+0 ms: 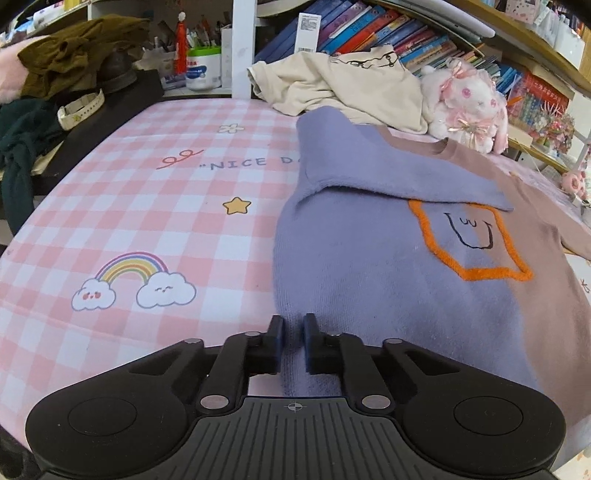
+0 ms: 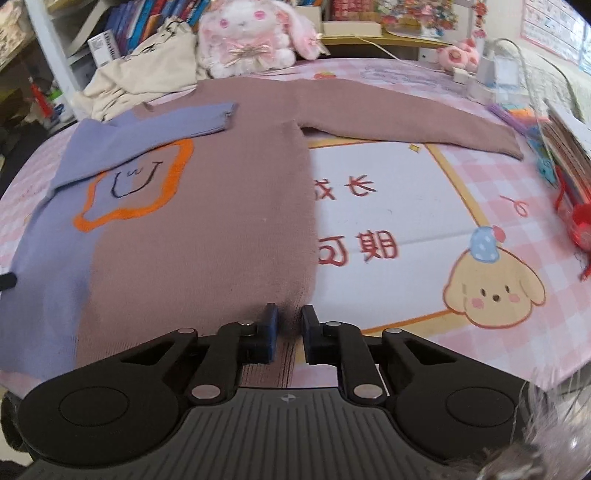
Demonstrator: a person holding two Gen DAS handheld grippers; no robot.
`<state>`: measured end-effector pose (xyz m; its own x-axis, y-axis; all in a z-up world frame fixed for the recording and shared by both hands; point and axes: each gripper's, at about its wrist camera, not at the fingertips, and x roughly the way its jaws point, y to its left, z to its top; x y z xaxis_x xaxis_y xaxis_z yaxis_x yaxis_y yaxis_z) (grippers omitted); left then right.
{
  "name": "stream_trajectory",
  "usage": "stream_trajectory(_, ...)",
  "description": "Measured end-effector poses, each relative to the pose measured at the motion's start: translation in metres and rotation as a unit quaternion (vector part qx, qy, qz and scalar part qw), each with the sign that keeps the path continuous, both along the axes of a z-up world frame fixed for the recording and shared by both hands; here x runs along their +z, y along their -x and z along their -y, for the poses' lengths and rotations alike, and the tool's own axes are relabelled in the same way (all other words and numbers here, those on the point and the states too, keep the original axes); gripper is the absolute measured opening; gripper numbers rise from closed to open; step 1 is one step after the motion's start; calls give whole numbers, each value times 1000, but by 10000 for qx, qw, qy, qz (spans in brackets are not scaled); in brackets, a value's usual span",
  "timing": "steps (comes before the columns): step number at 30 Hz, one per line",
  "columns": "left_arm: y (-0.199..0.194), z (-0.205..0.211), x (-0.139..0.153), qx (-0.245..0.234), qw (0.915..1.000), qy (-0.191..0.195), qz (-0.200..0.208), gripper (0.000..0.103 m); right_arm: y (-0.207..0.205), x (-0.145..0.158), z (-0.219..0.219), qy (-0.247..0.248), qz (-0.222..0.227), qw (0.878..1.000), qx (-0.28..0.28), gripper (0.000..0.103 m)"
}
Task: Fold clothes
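Observation:
A two-colour knit sweater [image 1: 369, 277] lies flat, front up, on the pink checked cloth: one half purple, the other mauve [image 2: 203, 221], with an orange-outlined smiley on the chest. Its purple sleeve [image 2: 147, 129] is folded across the chest. The mauve sleeve [image 2: 406, 114] stretches straight out to the right. My left gripper [image 1: 293, 332] is at the purple bottom corner, shut on the hem, with fabric bunched between its pads. At the mauve bottom corner my right gripper [image 2: 289, 328] is shut on the ribbed hem.
A crumpled cream garment [image 1: 332, 85] and a pink-white plush bunny [image 2: 247, 33] sit behind the sweater, against bookshelves. Olive clothing [image 1: 74, 51] and a watch [image 1: 79, 109] lie far left. Stacked books and a red object [image 2: 580, 225] line the right edge.

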<state>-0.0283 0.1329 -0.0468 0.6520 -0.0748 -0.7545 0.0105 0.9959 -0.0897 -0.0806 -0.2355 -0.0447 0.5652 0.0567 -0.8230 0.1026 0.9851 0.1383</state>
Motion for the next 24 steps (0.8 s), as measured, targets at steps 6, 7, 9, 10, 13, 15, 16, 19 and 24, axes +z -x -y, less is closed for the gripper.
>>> stream_trajectory(6, -4, -16, 1, 59, 9999, -112, 59, 3, -11, -2, -21, -80, 42, 9990, 429, 10)
stream_trajectory(7, -6, -19, 2, 79, 9998, -175, 69, 3, -13, -2, -26, -74, 53, 9986, 521, 10)
stream_trajectory(9, -9, -25, 1, 101, 9996, -237, 77, 3, -17, -3, -39, -1, 75, 9974, 717, 10)
stream_trajectory(10, -11, -28, 1, 109, 9996, -246, 76, 3, -19, -3, -44, 36, 83, 9968, 800, 10)
stream_trajectory(13, -13, -35, 1, 135, 9996, -236, 74, 3, -19, -3, -52, 118, 82, 9959, 893, 10)
stream_trajectory(15, -12, -36, 1, 101, 9997, -215, 79, 4, -15, -2, -51, 122, 57, 9965, 822, 10)
stream_trajectory(16, -10, -36, 1, 64, 9997, -212, 89, 4, -13, -2, -50, 115, 39, 9970, 767, 10)
stream_trajectory(19, -4, -37, 4, 7, 9996, -236, 175, 10, -8, -1, -44, 107, -2, 9984, 555, 10)
stream_trajectory(24, 23, -33, 31, -74, 9961, -121, 874, 22, 6, 9, -38, 124, 194, 9997, 120, 52)
